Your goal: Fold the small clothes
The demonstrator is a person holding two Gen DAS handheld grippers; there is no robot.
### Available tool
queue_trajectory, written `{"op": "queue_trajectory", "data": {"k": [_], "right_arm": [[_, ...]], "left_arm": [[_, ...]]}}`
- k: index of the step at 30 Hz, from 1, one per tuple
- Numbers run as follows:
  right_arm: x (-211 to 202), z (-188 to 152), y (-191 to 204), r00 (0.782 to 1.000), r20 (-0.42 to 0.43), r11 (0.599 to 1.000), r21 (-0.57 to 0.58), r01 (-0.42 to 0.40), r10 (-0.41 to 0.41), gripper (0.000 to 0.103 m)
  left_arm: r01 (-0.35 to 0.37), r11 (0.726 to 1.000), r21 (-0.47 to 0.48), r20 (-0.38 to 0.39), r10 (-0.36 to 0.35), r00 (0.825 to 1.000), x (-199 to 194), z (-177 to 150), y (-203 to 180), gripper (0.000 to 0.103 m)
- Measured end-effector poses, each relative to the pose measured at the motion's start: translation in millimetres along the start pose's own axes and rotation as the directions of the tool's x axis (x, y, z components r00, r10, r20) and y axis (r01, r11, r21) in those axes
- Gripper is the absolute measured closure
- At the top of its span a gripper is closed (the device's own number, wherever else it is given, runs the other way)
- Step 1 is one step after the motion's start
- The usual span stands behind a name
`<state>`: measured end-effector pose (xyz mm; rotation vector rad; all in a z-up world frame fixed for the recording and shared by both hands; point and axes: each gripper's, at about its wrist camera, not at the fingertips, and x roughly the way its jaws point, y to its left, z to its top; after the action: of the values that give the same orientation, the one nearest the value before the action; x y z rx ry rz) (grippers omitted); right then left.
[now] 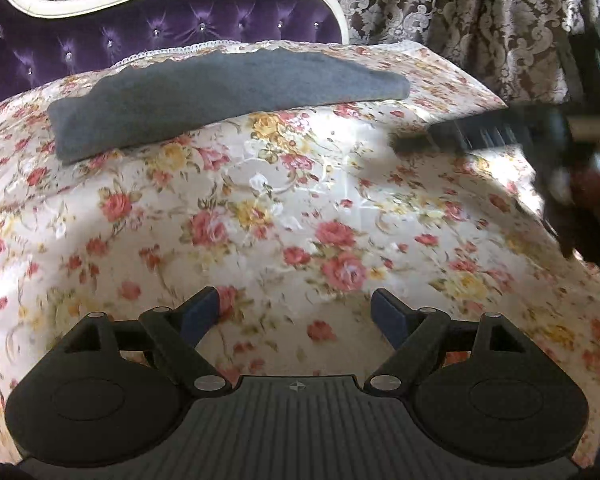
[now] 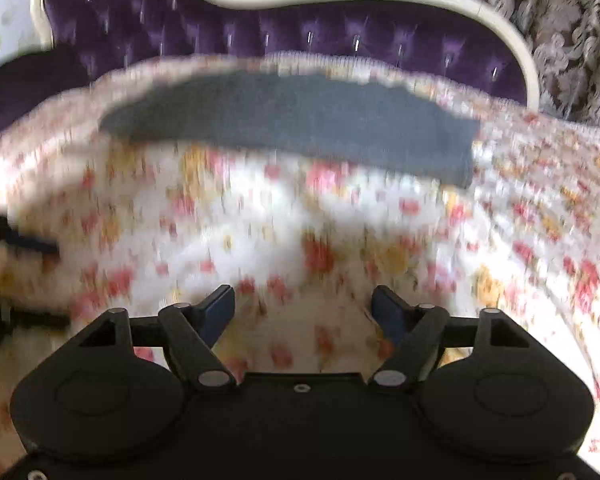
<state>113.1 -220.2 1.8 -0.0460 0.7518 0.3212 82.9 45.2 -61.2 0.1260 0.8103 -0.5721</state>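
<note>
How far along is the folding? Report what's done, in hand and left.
Done: the grey cloth lies folded into a long flat strip at the far side of the floral bedspread. In hand: nothing; the left gripper and right gripper are open and empty. Left: no other unfolded garment shows.

White floral bedspread with pink and yellow roses [image 1: 284, 200] spread across the bed. At twelve o'clock, purple button-tufted velvet headboard with cream curved frame [image 2: 340, 40]. At one o'clock in the left wrist view, brown damask-patterned curtain [image 1: 460, 12] hanging behind.
</note>
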Motion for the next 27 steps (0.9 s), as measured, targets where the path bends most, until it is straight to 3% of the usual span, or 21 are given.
{"op": "queue_trajectory", "data": {"k": [3, 6, 9, 11, 14, 17, 19, 21, 24, 27], "right_arm": [[2.7, 20.7, -0.2, 0.994, 0.097, 0.998, 0.032, -0.053, 0.05, 0.026], [24.5, 45.9, 6.6, 0.987, 0.126, 0.994, 0.021, -0.108, 0.105, 0.026], [55.3, 58.2, 14.4, 0.982, 0.082, 0.984, 0.048, -0.172, 0.168, 0.031], [71.3, 52.9, 20.4, 0.972, 0.007, 0.969, 0.078, -0.235, 0.235, 0.035], [60.2, 38.2, 31.6, 0.957, -0.009, 0.957, 0.032, -0.29, 0.29, 0.034], [50.8, 31.8, 24.3, 0.901, -0.086, 0.904, 0.1, -0.416, 0.425, 0.037], [40.2, 32.2, 13.9, 0.908, -0.071, 0.908, 0.1, -0.406, 0.413, 0.038], [28.1, 38.1, -8.3, 0.927, 0.015, 0.919, 0.128, -0.373, 0.374, 0.037], [19.2, 48.3, -58.3, 0.94, 0.168, 0.897, 0.289, -0.335, 0.297, 0.034], [25.7, 55.9, -106.2, 0.958, 0.23, 0.87, 0.42, -0.257, 0.172, 0.03]], "left_arm": [[-0.006, 1.0, -0.013, 0.009, 0.007, 1.0, -2.5, -3.1, -2.0, 0.021], [-0.014, 1.0, -0.022, 0.017, 0.014, 1.0, -4.3, -5.6, -4.5, 0.021], [-0.008, 1.0, -0.025, 0.016, 0.008, 1.0, -9.1, -7.4, -4.7, 0.021], [0.0, 1.0, -0.022, 0.01, 0.0, 1.0, -13.8, -7.1, -5.0, 0.021], [0.057, 0.998, -0.039, 0.022, -0.056, 0.998, -26.6, -1.0, -4.8, 0.022], [0.062, 0.998, -0.008, 0.091, -0.061, 0.994, -41.3, 20.5, -5.6, 0.022], [0.024, 1.0, 0.018, 0.148, -0.027, 0.989, -44.1, 44.9, -2.8, 0.021], [-0.008, 1.0, 0.015, 0.184, 0.005, 0.983, -35.9, 69.9, 3.4, 0.021], [-0.069, 0.997, -0.015, 0.232, 0.071, 0.97, -9.8, 105.6, 12.2, 0.021], [-0.108, 0.991, -0.081, 0.236, 0.125, 0.964, 27.7, 134.4, 24.0, 0.021]]}}
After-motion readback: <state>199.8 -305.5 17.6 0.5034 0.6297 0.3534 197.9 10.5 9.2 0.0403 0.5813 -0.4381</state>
